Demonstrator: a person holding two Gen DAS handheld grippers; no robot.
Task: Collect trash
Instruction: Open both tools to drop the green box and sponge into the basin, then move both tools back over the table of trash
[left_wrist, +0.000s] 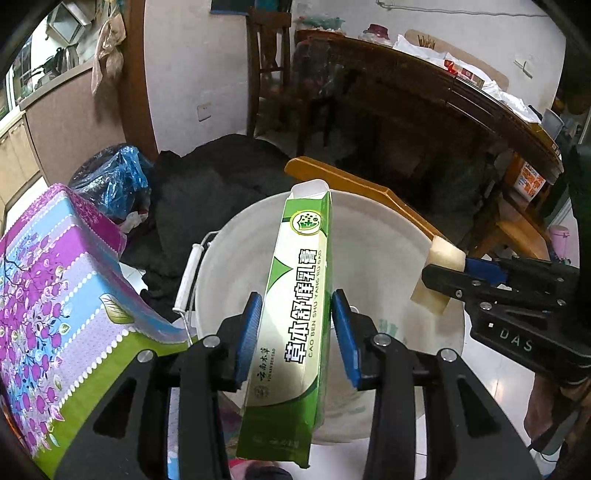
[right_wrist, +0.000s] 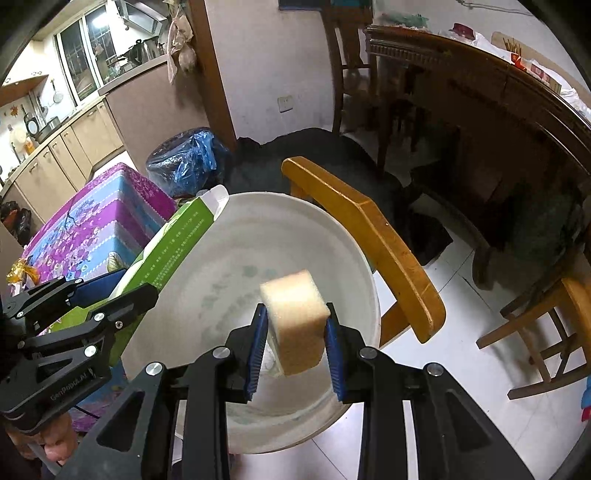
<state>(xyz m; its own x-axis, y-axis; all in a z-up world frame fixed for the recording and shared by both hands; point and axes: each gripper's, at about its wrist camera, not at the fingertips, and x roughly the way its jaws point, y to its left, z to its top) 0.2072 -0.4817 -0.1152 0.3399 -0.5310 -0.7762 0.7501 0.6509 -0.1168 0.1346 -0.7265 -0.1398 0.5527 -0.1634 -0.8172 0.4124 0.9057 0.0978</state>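
Bucket (left_wrist: 369, 229) sat right under both grippers, white and looking empty. My left gripper (left_wrist: 295, 332) had the green box (left_wrist: 295, 295) between its pads over the bucket, but I saw a gap at the right pad, so I'd call that grip loose or let go. My right gripper (right_wrist: 295, 350) was squeezing the sponge (right_wrist: 295, 317) above the bucket too. Worry: the long box could tip against the rim and flop outside, near the chair (right_wrist: 369, 236).
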